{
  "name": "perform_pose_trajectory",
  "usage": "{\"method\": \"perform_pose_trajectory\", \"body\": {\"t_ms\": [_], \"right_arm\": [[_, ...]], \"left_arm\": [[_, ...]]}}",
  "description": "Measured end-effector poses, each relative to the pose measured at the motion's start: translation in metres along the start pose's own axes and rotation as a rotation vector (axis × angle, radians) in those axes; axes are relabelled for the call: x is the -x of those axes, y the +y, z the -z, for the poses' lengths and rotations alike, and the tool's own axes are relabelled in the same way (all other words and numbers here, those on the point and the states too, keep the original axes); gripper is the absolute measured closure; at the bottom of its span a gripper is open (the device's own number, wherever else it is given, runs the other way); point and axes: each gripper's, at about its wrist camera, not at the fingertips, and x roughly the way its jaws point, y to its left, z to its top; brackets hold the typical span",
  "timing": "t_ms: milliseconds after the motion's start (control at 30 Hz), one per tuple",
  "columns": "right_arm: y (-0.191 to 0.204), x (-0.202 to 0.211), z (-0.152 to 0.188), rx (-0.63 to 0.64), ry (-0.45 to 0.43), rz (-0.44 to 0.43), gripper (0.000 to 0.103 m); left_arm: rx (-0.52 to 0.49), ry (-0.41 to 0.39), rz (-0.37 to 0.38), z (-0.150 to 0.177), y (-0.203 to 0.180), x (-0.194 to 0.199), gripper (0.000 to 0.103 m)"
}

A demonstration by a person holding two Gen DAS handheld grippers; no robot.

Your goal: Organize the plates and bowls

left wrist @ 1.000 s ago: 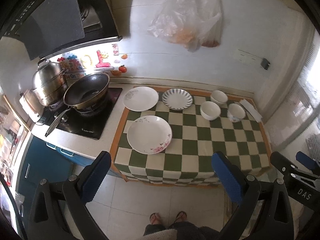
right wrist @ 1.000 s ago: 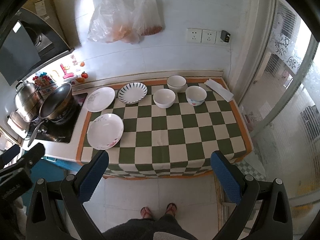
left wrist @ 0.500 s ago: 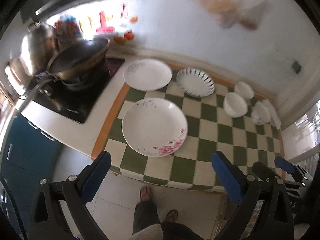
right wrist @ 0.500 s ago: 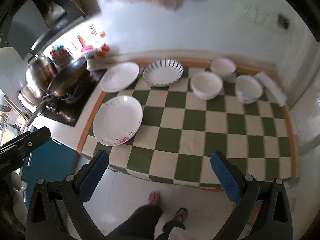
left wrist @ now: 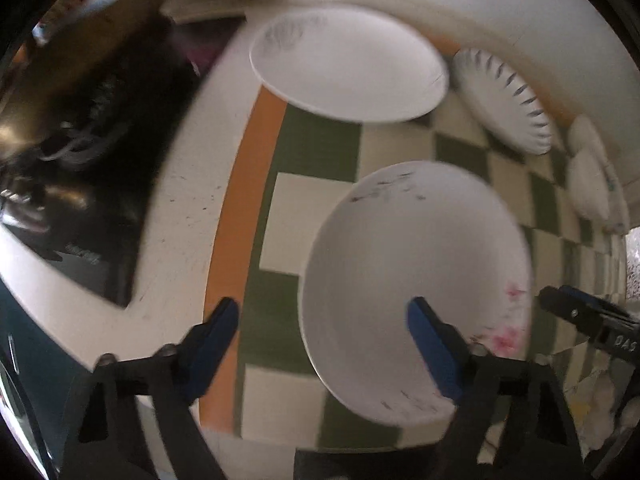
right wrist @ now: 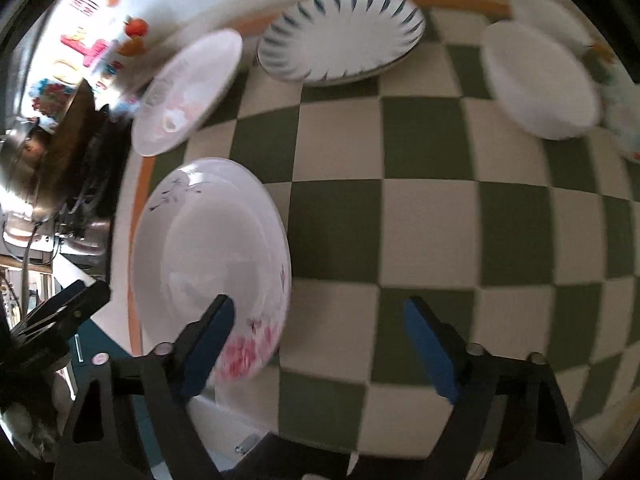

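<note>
1. Left tongs point(left wrist: 322, 350): jaws apart and just been closing; nothing gripped. One finger sits over the pink-flowered plate point(left wrist: 416, 280), the other over the cloth's orange border.
2. Right tongs point(right wrist: 316, 348): jaws apart, likewise closing; nothing gripped. The same plate's near rim lies by its left finger.
3. Pink-flowered plate lies flat on the checked bench point(right wrist: 440, 216), near-left corner.
4. Behind it: a plain white plate point(left wrist: 344, 64), a blue-striped plate point(right wrist: 340, 40) and a white bowl point(right wrist: 540, 84), well apart.
</note>
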Motion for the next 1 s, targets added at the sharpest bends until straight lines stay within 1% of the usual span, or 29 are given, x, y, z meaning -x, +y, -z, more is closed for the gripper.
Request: {"method": "perform_pose_trajectory", "body": {"t_ms": [33,67,100,133,167,200,233,267,300,333,367,500,600,633,800,900,967,1000], "right_arm": [[0.002,-0.011,-0.007,-0.007,0.02,-0.014,0.024],[0.004,-0.019,-0.012,-0.014,0.034,-0.023,0.03],[0.006,-0.026,-0.016,-0.021,0.047,-0.027,0.033],[0.008,-0.033,-0.02,-0.03,0.062,-0.045,0.041],[0.011,-0.039,-0.023,-0.037,0.079,-0.059,0.049],[0.013,-0.044,-0.023,-0.039,0.09,-0.065,0.053],[0.016,-0.05,-0.025,-0.038,0.099,-0.077,0.06],[0.019,-0.056,-0.027,-0.032,0.112,-0.081,0.068],[0.021,-0.059,-0.03,-0.03,0.119,-0.077,0.072],[0.023,-0.055,-0.026,-0.026,0.107,-0.082,0.078],[0.026,-0.057,-0.027,-0.02,0.113,-0.091,0.085],[0.024,-0.058,-0.031,-0.023,0.09,-0.119,0.088],[0.021,-0.056,-0.028,-0.013,0.095,-0.13,0.088],[0.02,-0.056,-0.028,-0.012,0.098,-0.132,0.088],[0.003,-0.041,-0.031,-0.008,0.087,-0.148,0.088],[-0.014,-0.028,-0.03,-0.021,0.082,-0.164,0.088],[-0.026,-0.018,-0.03,-0.024,0.072,-0.166,0.088],[-0.034,-0.012,-0.029,-0.027,0.066,-0.166,0.088]], "left_arm": [[-0.004,0.033,0.006,-0.006,0.004,-0.012,0.034],[-0.003,0.055,0.022,-0.008,0.007,-0.018,0.044],[-0.003,0.074,0.043,-0.011,0.008,-0.024,0.052],[-0.006,0.087,0.061,-0.013,0.009,-0.029,0.055],[-0.015,0.098,0.065,-0.015,0.009,-0.035,0.061],[-0.022,0.104,0.067,-0.016,0.009,-0.037,0.068],[-0.032,0.112,0.073,-0.016,0.007,-0.041,0.069],[-0.036,0.115,0.099,-0.016,0.006,-0.042,0.07],[-0.039,0.116,0.118,-0.016,0.003,-0.042,0.074],[-0.044,0.114,0.119,-0.015,0.001,-0.041,0.074],[-0.045,0.11,0.112,-0.015,-0.001,-0.04,0.074],[-0.031,0.109,0.114,-0.012,-0.004,-0.037,0.075],[-0.041,0.104,0.09,-0.007,-0.013,-0.031,0.075],[-0.043,0.102,0.085,-0.01,-0.019,-0.032,0.075],[-0.044,0.096,0.088,-0.005,-0.046,-0.018,0.075],[-0.055,0.092,0.095,-0.003,-0.066,-0.007,0.075],[-0.066,0.09,0.103,-0.003,-0.082,-0.004,0.075],[-0.071,0.089,0.106,-0.003,-0.082,-0.008,0.075]]}}
